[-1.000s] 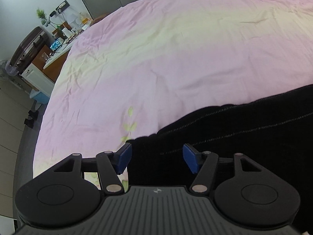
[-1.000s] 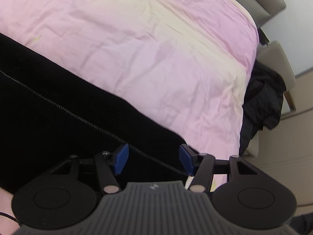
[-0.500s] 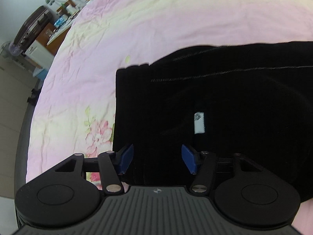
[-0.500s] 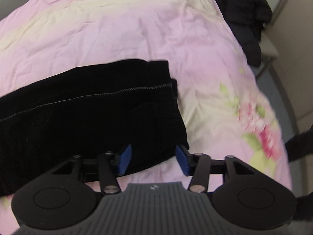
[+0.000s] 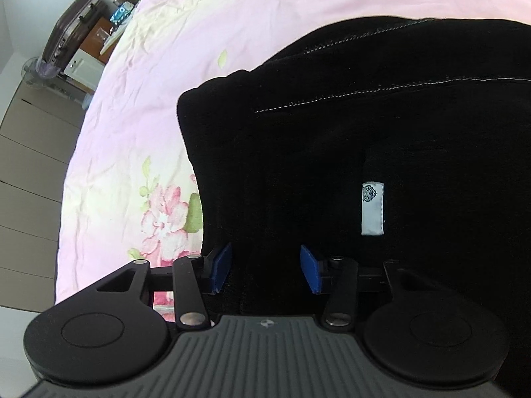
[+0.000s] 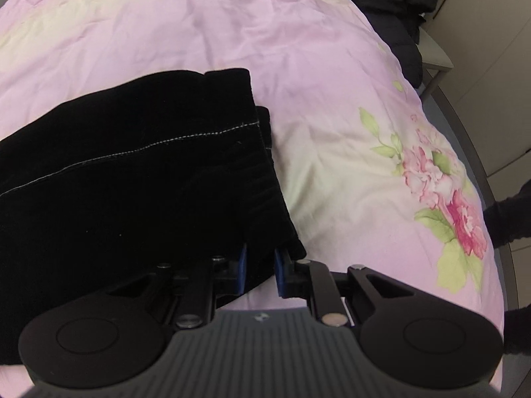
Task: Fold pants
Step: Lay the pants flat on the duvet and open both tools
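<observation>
Black pants [image 5: 332,152] lie folded on a pink flowered bedsheet [image 5: 139,126], with pale seam stitching and a white label [image 5: 372,208]. My left gripper [image 5: 265,269] is open, its blue pads either side of the near edge of the pants at the left end. In the right wrist view the pants [image 6: 132,179] end in a stacked hem at the right. My right gripper [image 6: 259,272] has its blue pads narrowly closed on the near right corner of the pants.
The bed's left edge drops to a tiled floor, with a dark suitcase [image 5: 71,30] and a cluttered desk beyond. A dark jacket [image 6: 395,3] lies on a chair past the bed's right edge. A dark sleeve [image 6: 507,212] shows at far right.
Both grippers pulled back and down to the near edge of the pants. The right gripper's pads have closed in on the pants' corner; the left stays open.
</observation>
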{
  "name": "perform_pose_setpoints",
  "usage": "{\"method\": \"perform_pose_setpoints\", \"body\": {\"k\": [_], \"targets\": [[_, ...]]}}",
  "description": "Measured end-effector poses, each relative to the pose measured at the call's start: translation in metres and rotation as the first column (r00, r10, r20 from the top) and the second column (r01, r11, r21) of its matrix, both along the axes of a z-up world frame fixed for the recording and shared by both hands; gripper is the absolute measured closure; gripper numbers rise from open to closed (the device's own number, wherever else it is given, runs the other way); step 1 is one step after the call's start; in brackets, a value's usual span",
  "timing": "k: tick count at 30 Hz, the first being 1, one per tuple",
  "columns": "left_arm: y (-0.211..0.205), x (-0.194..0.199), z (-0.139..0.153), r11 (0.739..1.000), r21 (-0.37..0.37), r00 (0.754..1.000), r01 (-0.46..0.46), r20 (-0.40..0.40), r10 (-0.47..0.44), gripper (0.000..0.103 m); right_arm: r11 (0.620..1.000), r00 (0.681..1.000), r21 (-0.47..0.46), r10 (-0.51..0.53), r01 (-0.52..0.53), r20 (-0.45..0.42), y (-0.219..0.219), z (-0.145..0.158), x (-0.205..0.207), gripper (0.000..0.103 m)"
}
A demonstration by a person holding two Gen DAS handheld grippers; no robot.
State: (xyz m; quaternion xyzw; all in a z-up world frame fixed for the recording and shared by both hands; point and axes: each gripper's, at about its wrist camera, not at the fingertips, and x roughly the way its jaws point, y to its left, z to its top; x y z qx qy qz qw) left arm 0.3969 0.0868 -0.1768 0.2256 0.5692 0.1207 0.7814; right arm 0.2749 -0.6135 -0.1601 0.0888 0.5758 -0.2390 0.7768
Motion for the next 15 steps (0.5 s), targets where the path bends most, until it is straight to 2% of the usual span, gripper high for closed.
{"method": "perform_pose_setpoints", "body": {"k": [3, 6, 7, 9, 10, 15], "targets": [[0.004, 0.001, 0.001, 1.0, -0.001, 1.0, -0.01, 0.0, 0.01, 0.043, 0.996, 0.998, -0.072, 0.058, -0.06, -0.034, 0.015, -0.004, 0.004, 0.091], [0.001, -0.006, 0.014, 1.0, 0.013, 1.0, 0.023, 0.011, -0.024, 0.042, 0.987, 0.993, -0.125, 0.1, -0.106, -0.055, 0.023, 0.004, 0.005, 0.09], [0.001, -0.011, 0.021, 0.999, 0.007, 0.999, 0.033, 0.024, -0.033, 0.042, 0.981, 0.991, -0.146, 0.122, -0.129, -0.057, 0.027, 0.01, 0.004, 0.086], [0.002, -0.024, 0.038, 0.999, -0.016, 0.997, 0.051, 0.055, -0.05, 0.042, 0.97, 0.986, -0.178, 0.159, -0.165, -0.05, 0.037, 0.021, -0.001, 0.069], [0.003, -0.032, 0.046, 0.998, -0.025, 0.996, 0.062, 0.069, -0.06, 0.042, 0.967, 0.983, -0.176, 0.177, -0.182, -0.039, 0.043, 0.026, -0.005, 0.064], [-0.011, -0.081, 0.083, 0.976, -0.135, 0.981, 0.172, 0.109, -0.158, 0.042, 0.958, 0.961, -0.092, 0.276, -0.273, 0.026, 0.096, 0.05, -0.021, 0.064]]}}
